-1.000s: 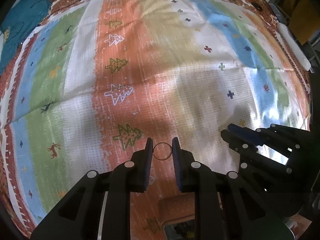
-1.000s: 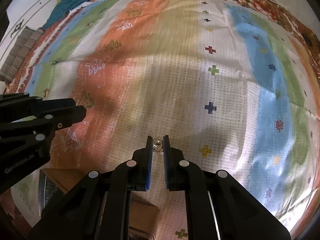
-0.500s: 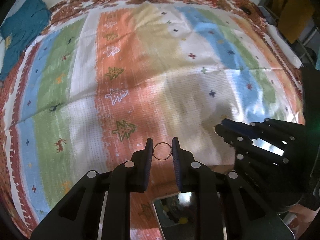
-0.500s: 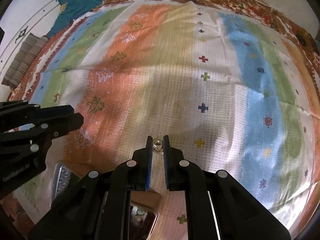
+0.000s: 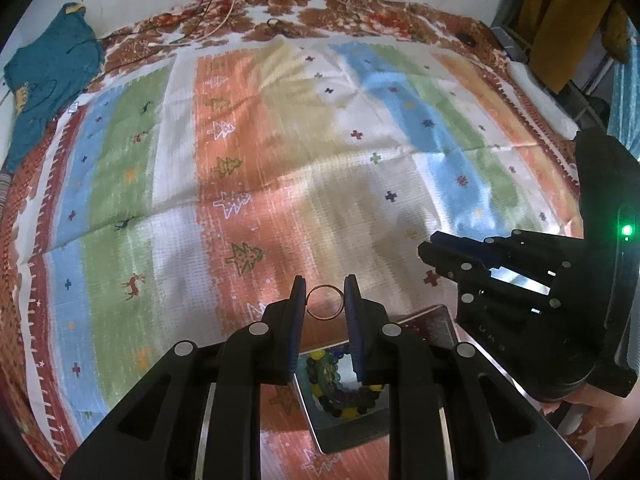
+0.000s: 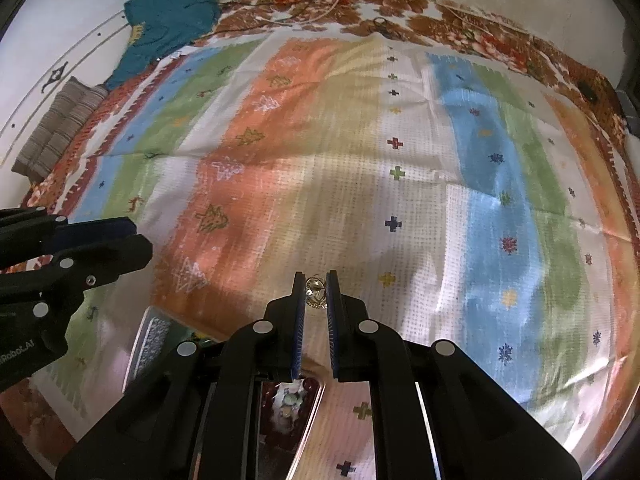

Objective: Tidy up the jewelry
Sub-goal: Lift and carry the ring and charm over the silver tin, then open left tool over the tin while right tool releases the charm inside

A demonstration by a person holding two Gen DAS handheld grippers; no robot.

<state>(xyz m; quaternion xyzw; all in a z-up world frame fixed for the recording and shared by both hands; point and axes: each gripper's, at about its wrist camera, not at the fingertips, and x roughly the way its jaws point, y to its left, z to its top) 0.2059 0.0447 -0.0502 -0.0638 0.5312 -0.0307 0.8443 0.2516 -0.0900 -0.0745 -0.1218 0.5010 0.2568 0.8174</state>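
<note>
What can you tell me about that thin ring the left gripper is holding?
The ring is a plain, thin hoop of dark, coppery-looking wire, with no stone visible. It stands upright, face-on to the camera, pinched across its width between the left gripper's blue pads, near their tips. It hangs clear of the striped cloth, just beyond a tray of beads.

Wide bare striped cloth (image 5: 280,168) ahead; open jewelry box (image 5: 432,324) close beneath, teal garment (image 5: 48,76) far left.

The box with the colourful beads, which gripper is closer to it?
Left. The left gripper sits right above the bead box; the right gripper is off to its side.
</note>
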